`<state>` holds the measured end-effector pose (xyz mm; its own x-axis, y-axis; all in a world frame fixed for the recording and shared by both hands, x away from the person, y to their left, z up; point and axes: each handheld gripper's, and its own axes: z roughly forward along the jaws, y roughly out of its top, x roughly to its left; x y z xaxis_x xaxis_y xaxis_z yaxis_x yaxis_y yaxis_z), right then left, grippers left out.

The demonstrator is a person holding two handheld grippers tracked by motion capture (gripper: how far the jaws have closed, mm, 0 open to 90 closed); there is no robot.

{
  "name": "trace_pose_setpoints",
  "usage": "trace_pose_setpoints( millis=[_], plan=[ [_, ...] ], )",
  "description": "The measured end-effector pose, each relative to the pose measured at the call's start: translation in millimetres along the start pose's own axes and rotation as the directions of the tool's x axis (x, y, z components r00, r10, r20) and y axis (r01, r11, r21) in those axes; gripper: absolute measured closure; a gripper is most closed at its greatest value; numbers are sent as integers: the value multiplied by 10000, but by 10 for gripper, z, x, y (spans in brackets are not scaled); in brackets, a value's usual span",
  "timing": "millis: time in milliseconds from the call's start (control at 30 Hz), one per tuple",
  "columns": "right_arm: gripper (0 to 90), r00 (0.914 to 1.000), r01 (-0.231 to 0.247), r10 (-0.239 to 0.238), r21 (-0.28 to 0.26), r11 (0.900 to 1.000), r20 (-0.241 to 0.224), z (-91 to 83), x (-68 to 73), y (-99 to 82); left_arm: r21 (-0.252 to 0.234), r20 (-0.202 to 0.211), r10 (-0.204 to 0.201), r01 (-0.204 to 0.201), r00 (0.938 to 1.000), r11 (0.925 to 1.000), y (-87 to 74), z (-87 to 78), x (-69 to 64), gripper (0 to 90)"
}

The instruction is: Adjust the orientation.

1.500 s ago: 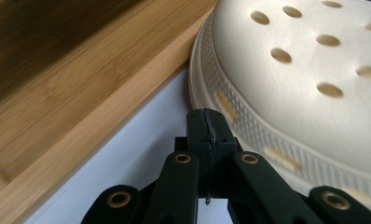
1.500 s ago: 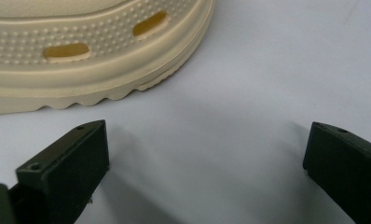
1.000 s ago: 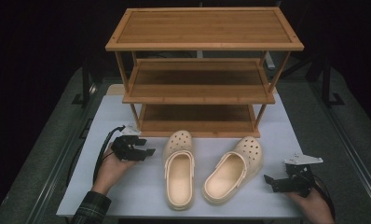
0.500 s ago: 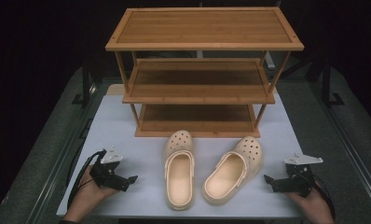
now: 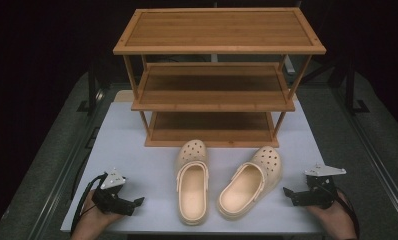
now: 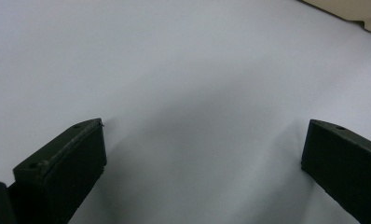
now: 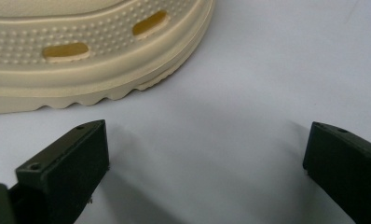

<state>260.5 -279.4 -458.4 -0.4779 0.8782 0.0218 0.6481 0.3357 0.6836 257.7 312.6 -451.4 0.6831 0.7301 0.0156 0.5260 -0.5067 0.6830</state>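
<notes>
Both grippers empty, fingers wide, resting on the worktop (image 5: 137, 150).
Risk: right gripper (image 5: 290, 194) advancing low may push the right clog (image 5: 247, 182) into the left clog (image 5: 192, 187); left gripper (image 5: 135, 204) sits well apart.

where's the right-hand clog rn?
In the high view the right clog lies on the white table, right of centre, in front of the wooden rack, beside the left clog, toe angled right, with the right gripper just beside it.

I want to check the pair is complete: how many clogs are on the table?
2. The left clog lies on the white table before the wooden rack, toe toward it; the right clog lies beside it, angled. None seems hidden.
</notes>
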Motion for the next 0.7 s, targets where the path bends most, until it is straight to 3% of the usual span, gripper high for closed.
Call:
trace_pose_setpoints(
  millis=[200,233,367,400,467,500,533,600,667,700],
  plan=[
    [0,9999,-73,75,270,9996,-67,-4,-6,40,-38,17,-43,43,10000,10000,-2,4,3,0],
    [106,10000,-32,34,428,9991,-55,-36,3,66,-40,20,-51,51,10000,10000,-1,4,4,0],
    [212,9997,-152,155,171,9997,-173,-101,7,104,-24,29,-54,54,10000,10000,-1,4,5,0],
    [259,9994,-180,184,128,9998,-280,-119,-2,122,-21,36,-61,61,10000,10000,0,4,5,0],
    [436,9994,-177,176,-26,9998,-285,-156,-35,169,-23,40,-60,61,10000,10000,0,4,6,0],
    [436,9994,-177,176,-26,9998,-285,-156,-35,169,-23,40,-60,61,10000,10000,0,4,6,0],
    [540,9990,-285,281,-119,9995,-352,-174,-64,201,2,43,-57,57,10000,10000,1,2,6,0],
    [586,9987,-301,294,-151,9994,-416,-175,-75,211,-21,41,-61,61,10000,10000,0,4,6,0],
    [725,9980,-399,387,-248,9989,-500,-181,-83,243,-21,39,-59,59,10000,10000,1,4,7,0],
    [838,9982,-313,290,-423,9986,-533,-189,-79,282,-22,41,-58,58,10000,10000,1,4,8,0]
  ],
)
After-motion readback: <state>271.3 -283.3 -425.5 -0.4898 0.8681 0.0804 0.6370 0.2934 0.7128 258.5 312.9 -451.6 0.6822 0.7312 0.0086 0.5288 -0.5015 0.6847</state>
